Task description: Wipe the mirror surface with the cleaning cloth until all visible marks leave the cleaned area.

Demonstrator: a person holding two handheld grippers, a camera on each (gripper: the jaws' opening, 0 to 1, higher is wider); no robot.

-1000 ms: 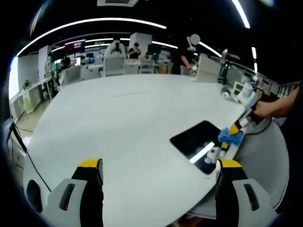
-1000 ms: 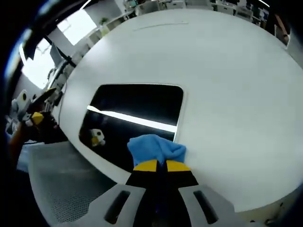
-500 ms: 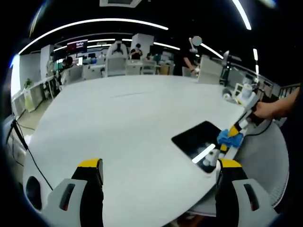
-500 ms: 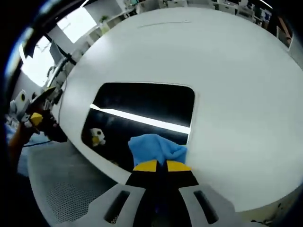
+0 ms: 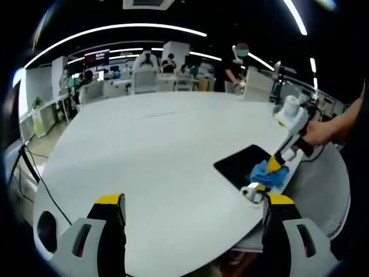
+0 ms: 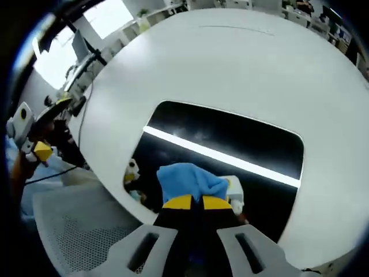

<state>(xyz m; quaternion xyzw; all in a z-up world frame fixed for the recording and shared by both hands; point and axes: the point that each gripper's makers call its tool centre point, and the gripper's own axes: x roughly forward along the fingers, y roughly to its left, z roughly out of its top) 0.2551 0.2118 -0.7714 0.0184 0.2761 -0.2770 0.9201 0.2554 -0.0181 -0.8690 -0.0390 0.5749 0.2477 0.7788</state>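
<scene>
My right gripper (image 6: 191, 201) is clamped on the bunched blue cleaning cloth (image 6: 189, 180), pressing it onto the dark rectangular mirror (image 6: 230, 141) lying flat near the edge of the round white table (image 6: 242, 63). A ceiling light reflects as a bright streak just beyond the cloth (any marks are hard to make out). My left gripper (image 5: 193, 203) hangs over the table, jaws wide apart, well left of the mirror (image 5: 242, 163).

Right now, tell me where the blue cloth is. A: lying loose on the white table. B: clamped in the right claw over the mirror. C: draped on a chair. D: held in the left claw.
B: the right claw is shut on the blue cloth, over the dark mirror.
</scene>
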